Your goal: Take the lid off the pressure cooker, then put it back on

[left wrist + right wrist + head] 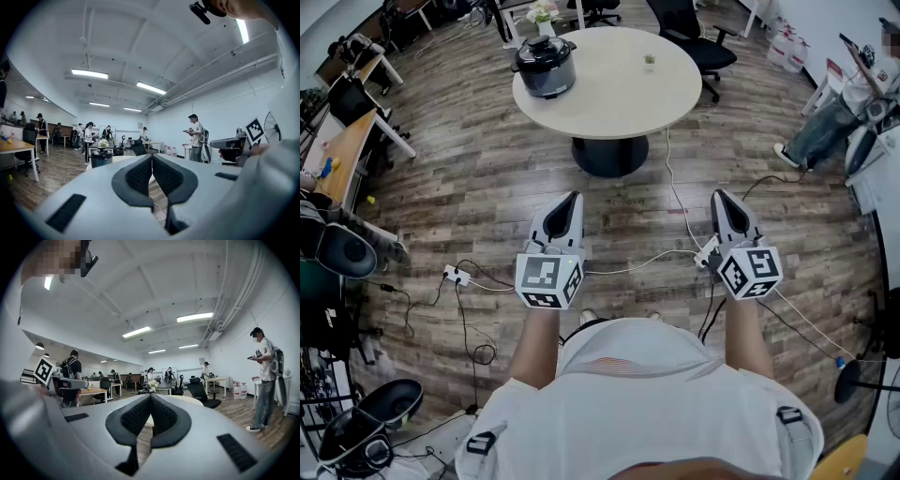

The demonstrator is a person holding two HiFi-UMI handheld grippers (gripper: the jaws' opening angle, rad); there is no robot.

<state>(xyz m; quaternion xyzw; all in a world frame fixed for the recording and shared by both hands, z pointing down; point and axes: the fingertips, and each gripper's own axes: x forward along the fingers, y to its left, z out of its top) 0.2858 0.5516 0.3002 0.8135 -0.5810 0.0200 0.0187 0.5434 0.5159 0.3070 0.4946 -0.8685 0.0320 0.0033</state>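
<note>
Pressure cooker point(546, 67) – round electric type, silver-grey body, dark base, side handles. It stands upright on the round beige table point(619, 89), close to the table's far-left edge in the head view. Lid point(544, 49) – black, domed, with a knob or handle on top. It is on the pot and sits level. Whether it is locked can't be told at this range.

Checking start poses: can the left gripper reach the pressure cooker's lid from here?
Probably not yet: the left gripper, shut, is over floor, short of the table bearing the pressure cooker; nothing blocks it.
</note>
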